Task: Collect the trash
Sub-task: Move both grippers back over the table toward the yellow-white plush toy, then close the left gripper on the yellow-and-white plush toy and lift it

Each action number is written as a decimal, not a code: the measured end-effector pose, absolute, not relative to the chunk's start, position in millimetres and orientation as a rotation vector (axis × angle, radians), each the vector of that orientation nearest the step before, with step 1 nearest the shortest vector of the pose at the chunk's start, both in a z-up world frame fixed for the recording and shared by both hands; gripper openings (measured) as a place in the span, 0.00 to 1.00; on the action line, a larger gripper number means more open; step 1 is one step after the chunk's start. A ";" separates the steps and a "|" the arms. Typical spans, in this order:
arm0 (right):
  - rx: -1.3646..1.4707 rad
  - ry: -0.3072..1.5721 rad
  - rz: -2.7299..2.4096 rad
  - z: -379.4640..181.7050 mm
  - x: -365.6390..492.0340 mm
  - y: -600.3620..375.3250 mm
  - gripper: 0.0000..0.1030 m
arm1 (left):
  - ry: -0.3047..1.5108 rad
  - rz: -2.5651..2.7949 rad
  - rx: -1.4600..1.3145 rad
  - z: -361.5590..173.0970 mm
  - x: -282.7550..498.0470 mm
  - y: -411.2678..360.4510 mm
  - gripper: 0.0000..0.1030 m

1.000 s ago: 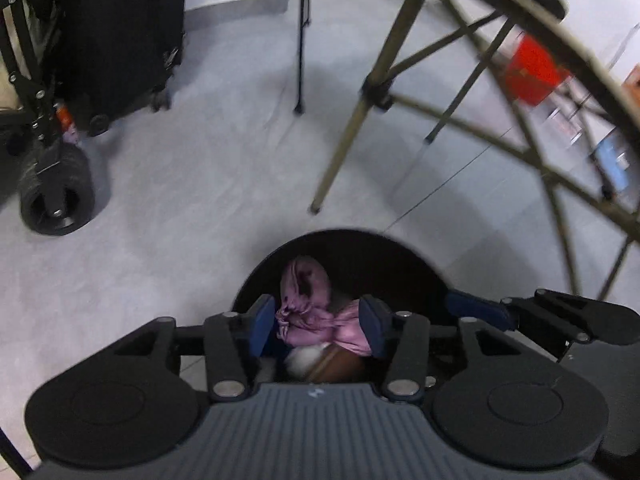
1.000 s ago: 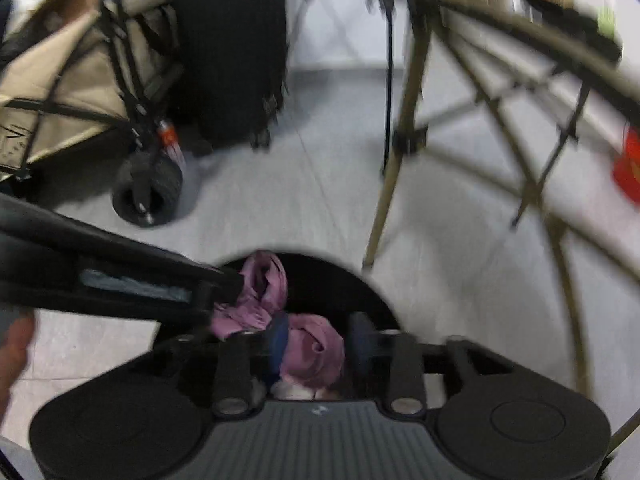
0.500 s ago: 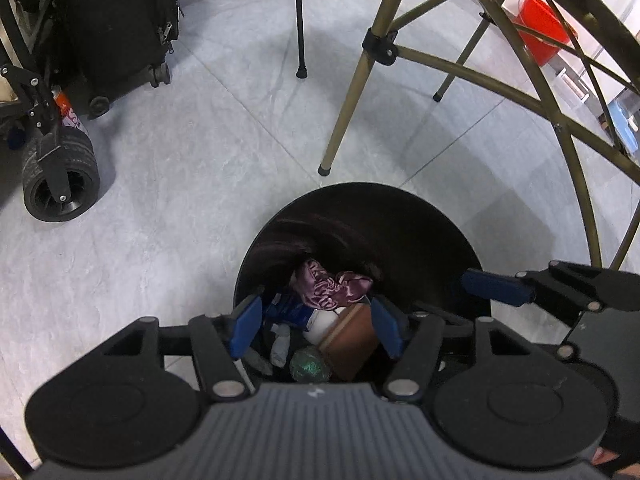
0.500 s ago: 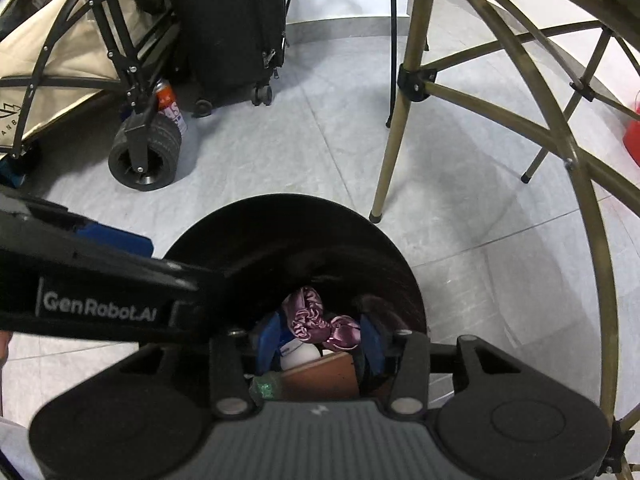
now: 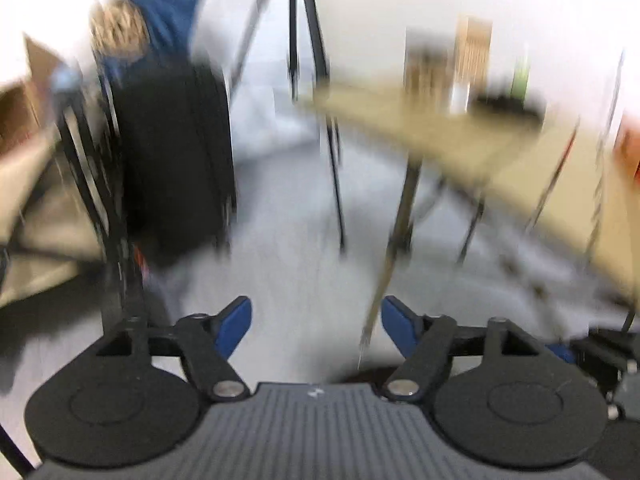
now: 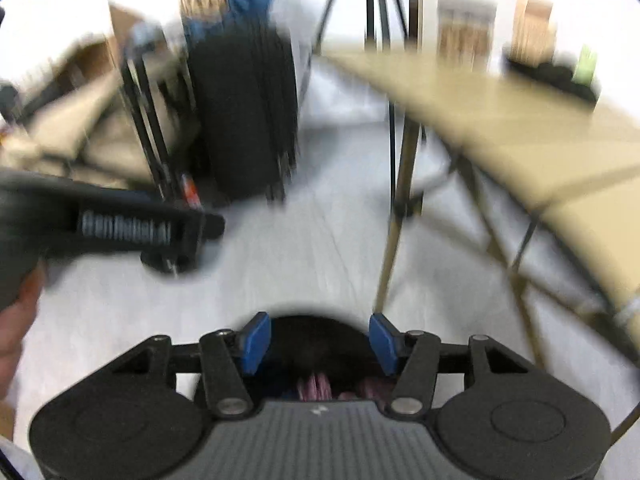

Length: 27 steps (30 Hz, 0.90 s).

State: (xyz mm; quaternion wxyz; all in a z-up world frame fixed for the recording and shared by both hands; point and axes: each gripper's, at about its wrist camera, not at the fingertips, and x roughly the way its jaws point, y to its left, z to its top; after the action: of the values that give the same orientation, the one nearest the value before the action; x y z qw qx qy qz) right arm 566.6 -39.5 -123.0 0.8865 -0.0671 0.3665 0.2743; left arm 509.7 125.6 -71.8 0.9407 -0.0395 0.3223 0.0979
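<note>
Both views were badly motion-blurred. The left hand-held gripper (image 5: pixel 316 322) had its blue pads spread wide w/ nothing between them – only grey floor (image 5: pixel 288 248) behind; its jaws had just been opening further. The right hand-held gripper (image 6: pixel 319 340) was likewise parted and empty, jaws also just opening. Directly below the right one sat the black trash bin (image 6: pixel 320 340), and inside it the crumpled pink trash (image 6: pixel 314 387) showed at the bottom edge of the view, clear of the pads. In the right wrist view the left tool's black body crossed the frame at left, a bare hand (image 6: pixel 16 332) gripping its handle. Beyond – a tan folding desk (image 6: pixel 520 120) w/ blurred boxes on top, a black suitcase (image 6: pixel 244 120), a tripod (image 6: pixel 380 8).
</note>
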 end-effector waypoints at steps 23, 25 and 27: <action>0.130 0.476 -0.291 1.5 384.2 -519.1 0.70 | 0.519 -0.651 -0.029 -21.3 467.5 -289.8 0.78; 0.129 0.521 -0.289 -13.1 382.7 -539.9 0.69 | 0.563 -0.716 0.014 -34.5 468.7 -324.8 0.78; 0.144 0.558 -0.272 -27.1 385.8 -556.3 0.69 | 0.578 -0.748 0.043 -47.9 466.7 -356.8 0.78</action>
State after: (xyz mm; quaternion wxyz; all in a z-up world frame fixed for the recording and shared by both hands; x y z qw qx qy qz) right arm 385.8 -556.3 -27.1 0.9497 0.0709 0.2742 -0.1337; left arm 466.7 -356.8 -47.9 0.8902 0.0208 0.2781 -0.3602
